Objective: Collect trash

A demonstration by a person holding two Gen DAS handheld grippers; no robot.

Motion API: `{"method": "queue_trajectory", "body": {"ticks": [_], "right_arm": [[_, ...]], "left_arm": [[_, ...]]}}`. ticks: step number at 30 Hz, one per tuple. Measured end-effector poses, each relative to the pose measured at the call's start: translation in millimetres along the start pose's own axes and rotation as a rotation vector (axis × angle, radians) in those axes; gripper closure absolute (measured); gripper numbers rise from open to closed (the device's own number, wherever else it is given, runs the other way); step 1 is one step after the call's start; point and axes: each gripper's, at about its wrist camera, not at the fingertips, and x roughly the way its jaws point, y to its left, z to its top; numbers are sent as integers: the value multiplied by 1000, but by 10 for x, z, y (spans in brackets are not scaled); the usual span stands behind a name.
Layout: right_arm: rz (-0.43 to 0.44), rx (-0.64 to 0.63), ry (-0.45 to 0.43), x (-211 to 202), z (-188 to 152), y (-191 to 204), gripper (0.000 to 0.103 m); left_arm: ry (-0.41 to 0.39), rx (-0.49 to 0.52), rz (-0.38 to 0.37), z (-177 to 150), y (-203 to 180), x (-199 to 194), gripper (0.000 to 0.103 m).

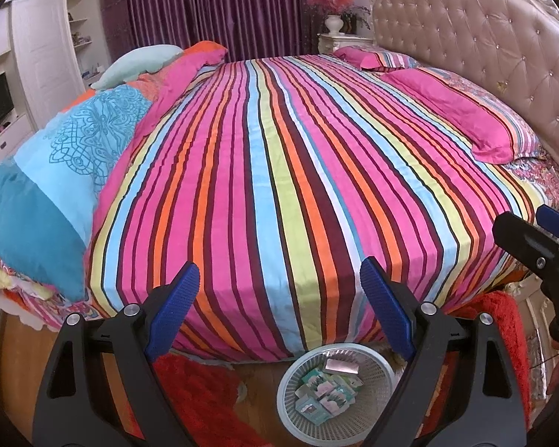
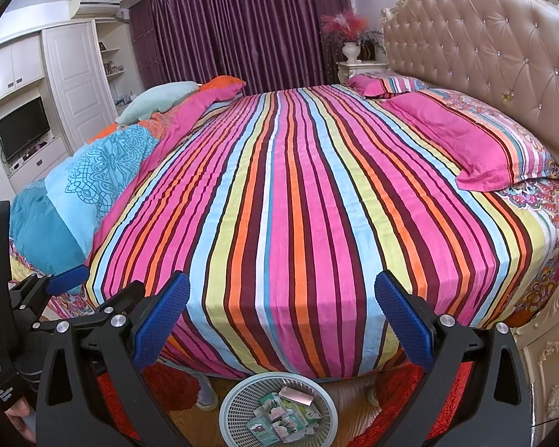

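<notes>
At the bottom of the left wrist view, the left gripper (image 1: 279,290) stands with its blue-padded black jaws spread wide and nothing between them. Low between them, on the wooden floor (image 1: 257,376), sits a round white plastic lattice basket (image 1: 376,380); in it lie several small teal, pink and white paper packets (image 1: 322,396) and one flat silvery wrapper (image 1: 341,367), all bunched toward the middle. At the right edge of that frame part of the right gripper (image 1: 540,238) juts in.

In the right wrist view the right gripper (image 2: 281,305) likewise holds its blue pads well apart, pinching nothing. The same basket (image 2: 238,391) shows at the bottom centre with the packets (image 2: 279,419) inside. A red shaggy rug (image 2: 175,383) lies on the floor to either side of it.

Just beyond the basket rises the edge of a bed covered in a bright striped sheet (image 2: 279,205) of pink, orange, blue, yellow-green and maroon, filling the middle of both frames. On its left lies a folded turquoise patterned quilt (image 2: 93,178); on its right, a pink pillow (image 2: 462,149) against a tufted beige headboard (image 2: 484,37). Farthest back, at the top centre, hang purple curtains (image 2: 242,29), with white cupboards (image 2: 70,74) at the upper left.
</notes>
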Motion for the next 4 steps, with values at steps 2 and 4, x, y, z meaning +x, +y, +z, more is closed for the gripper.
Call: {"method": "queue_trajectory", "body": {"ticks": [2,4], "right_arm": [[0,-1,0,-3,-8,5,8],[0,0,0,-3,-8,5,8]], "left_arm": [[3,4,1,-2,-10,-1,17],[1,1,-3,-5,-5,-10,17]]}}
